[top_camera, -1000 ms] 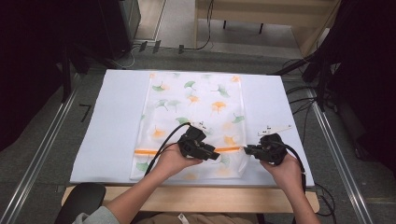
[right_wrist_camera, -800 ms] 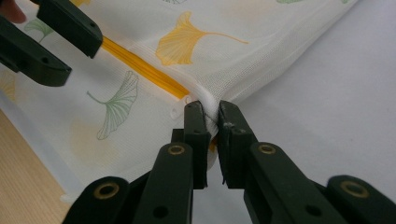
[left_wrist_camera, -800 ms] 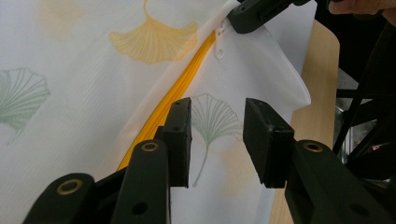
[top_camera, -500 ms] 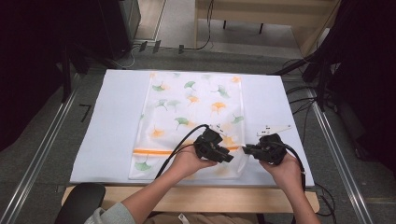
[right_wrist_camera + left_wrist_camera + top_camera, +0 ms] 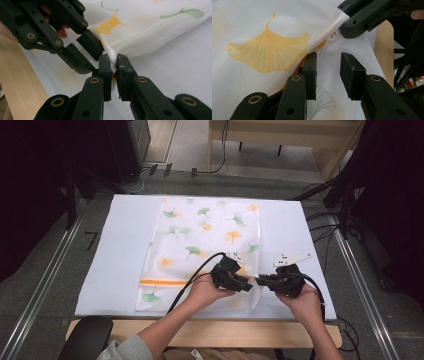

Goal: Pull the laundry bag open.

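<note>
A white mesh bag [image 5: 210, 235] printed with orange and green ginkgo leaves lies flat on the white table cover [image 5: 120, 250]. An orange zipper strip [image 5: 162, 281] runs along its near edge. My right gripper [image 5: 113, 58] is shut on the bag's near right corner, pinching a fold of the mesh; in the high view it is the right gripper [image 5: 261, 281]. My left gripper [image 5: 328, 58] stands open right beside it, its jaws either side of the bag's edge [image 5: 329, 50] without closing. The high view places the left gripper [image 5: 246, 286] tip to tip with the right one.
The wooden table front [image 5: 210, 332] runs just behind both hands. Black cables [image 5: 195, 275] trail from the grippers across the bag and off the table's right side. A dark chair part [image 5: 85, 337] sits at the lower left. Metal rails [image 5: 50, 270] flank the table.
My left gripper has slid right along the bag's near edge, from the middle of the zipper to the corner beside the right gripper. The right gripper has stayed put.
</note>
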Available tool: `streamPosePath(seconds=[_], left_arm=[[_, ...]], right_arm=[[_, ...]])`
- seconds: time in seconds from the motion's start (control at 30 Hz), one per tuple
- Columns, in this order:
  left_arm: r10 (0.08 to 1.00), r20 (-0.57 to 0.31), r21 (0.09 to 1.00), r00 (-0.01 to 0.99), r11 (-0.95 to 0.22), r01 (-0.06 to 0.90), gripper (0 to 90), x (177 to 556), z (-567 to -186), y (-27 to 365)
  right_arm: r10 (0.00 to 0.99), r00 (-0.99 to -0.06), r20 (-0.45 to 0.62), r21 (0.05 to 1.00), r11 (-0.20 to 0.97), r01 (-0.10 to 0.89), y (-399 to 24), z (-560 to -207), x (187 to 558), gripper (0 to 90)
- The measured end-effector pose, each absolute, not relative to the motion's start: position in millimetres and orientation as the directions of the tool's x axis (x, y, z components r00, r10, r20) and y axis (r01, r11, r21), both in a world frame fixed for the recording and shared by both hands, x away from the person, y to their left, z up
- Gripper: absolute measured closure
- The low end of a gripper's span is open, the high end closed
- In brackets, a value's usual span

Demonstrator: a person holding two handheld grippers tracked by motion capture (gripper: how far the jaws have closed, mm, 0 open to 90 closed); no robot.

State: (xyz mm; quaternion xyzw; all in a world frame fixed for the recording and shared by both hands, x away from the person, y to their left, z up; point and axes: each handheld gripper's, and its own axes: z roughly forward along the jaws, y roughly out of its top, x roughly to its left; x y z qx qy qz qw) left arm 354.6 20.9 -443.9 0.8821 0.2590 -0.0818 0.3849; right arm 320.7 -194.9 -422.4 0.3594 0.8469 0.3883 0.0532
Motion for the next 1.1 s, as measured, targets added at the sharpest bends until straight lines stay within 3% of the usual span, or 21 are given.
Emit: streamPosePath(seconds=[0.47, 0.7, 0.87, 1.1], left_arm=[[0.377, -0.363, 0.652, 0.852, -0.551, 0.521, 81.2, 352.2, -442.4, 21.0], [0.395, -0.359, 0.647, 0.846, -0.548, 0.530, 82.8, 354.0, -445.2, 20.3], [0.406, -0.364, 0.636, 0.838, -0.549, 0.543, 89.8, 355.1, -445.1, 21.2], [0.410, -0.373, 0.633, 0.832, -0.543, 0.551, 90.0, 355.0, -444.3, 23.9]], right_arm=[[0.640, -0.746, 0.185, 0.683, 0.462, 0.566, -189.2, -424.4, 321.1, 85.3], [0.633, -0.750, 0.194, 0.680, 0.464, 0.568, -188.2, -424.0, 320.9, 85.4], [0.621, -0.755, 0.208, 0.680, 0.463, 0.568, -187.5, -424.1, 320.8, 85.5], [0.625, -0.749, 0.219, 0.680, 0.453, 0.577, -187.8, -423.7, 320.7, 85.4]])
